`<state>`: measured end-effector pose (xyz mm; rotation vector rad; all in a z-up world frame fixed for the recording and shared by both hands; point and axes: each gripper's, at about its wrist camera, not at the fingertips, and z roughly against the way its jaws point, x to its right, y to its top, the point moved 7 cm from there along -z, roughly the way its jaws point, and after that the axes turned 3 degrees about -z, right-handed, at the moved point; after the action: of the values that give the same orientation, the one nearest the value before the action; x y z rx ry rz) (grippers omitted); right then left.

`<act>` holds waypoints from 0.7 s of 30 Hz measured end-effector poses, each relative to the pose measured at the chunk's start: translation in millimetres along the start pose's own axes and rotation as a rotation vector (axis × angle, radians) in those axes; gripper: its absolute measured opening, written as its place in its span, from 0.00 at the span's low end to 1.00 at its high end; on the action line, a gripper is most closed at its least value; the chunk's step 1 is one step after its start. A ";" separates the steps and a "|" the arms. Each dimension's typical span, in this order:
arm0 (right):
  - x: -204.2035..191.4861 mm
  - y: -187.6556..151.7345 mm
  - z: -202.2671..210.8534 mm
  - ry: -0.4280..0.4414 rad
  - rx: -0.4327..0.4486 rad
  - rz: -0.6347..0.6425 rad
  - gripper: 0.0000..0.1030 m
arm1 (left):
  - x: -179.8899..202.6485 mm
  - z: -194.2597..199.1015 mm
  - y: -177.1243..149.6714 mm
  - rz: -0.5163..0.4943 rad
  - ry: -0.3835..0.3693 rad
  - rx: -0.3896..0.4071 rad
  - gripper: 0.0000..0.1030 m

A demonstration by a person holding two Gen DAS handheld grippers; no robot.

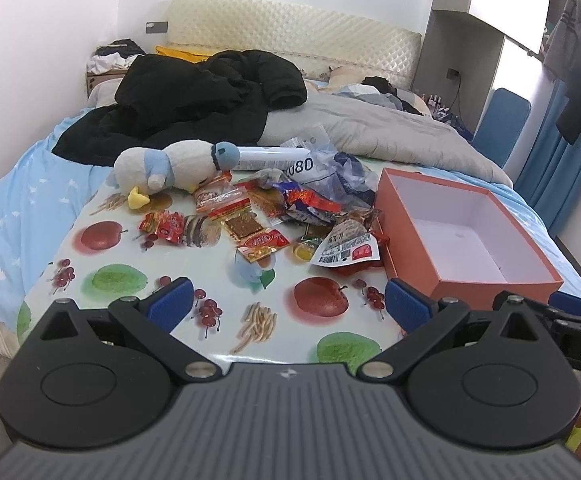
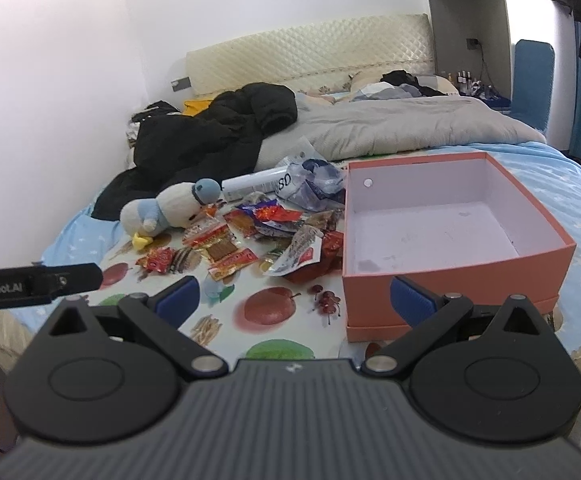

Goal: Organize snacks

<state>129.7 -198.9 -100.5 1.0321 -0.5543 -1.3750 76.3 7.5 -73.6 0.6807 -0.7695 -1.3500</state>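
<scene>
A: Item 1, your left gripper [image 1: 288, 300]: jaws spread wide, nothing between its 2 blue pads, held over the near edge of the fruit-print tablecloth [image 1: 130, 280].

B: And the other?

A: Item 2, your right gripper [image 2: 293, 300]: likewise spread, empty, its right pad before the orange box [image 2: 450, 276].

B: Where are the snacks?

A: Item 3, snack packets [image 1: 258, 216]: 1 loose heap mid-cloth, just left of the box, which holds nothing. Item 4, plush duck [image 1: 170, 168]: lying behind the heap.

Fruit-print tabletop [image 1: 178, 344] on bed [image 1: 6, 208]: snack packets [image 1: 250, 216], plush duck [image 1: 170, 168], orange box [image 1: 462, 232].
</scene>
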 end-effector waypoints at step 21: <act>1.3 -4.4 -3.8 -0.006 -0.038 -0.010 1.00 | -1.4 -8.3 -5.2 0.004 0.000 -0.013 1.00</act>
<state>130.8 -198.5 -106.4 1.0015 -0.5263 -1.3933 80.0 8.3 -82.8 0.6690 -0.7607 -1.3504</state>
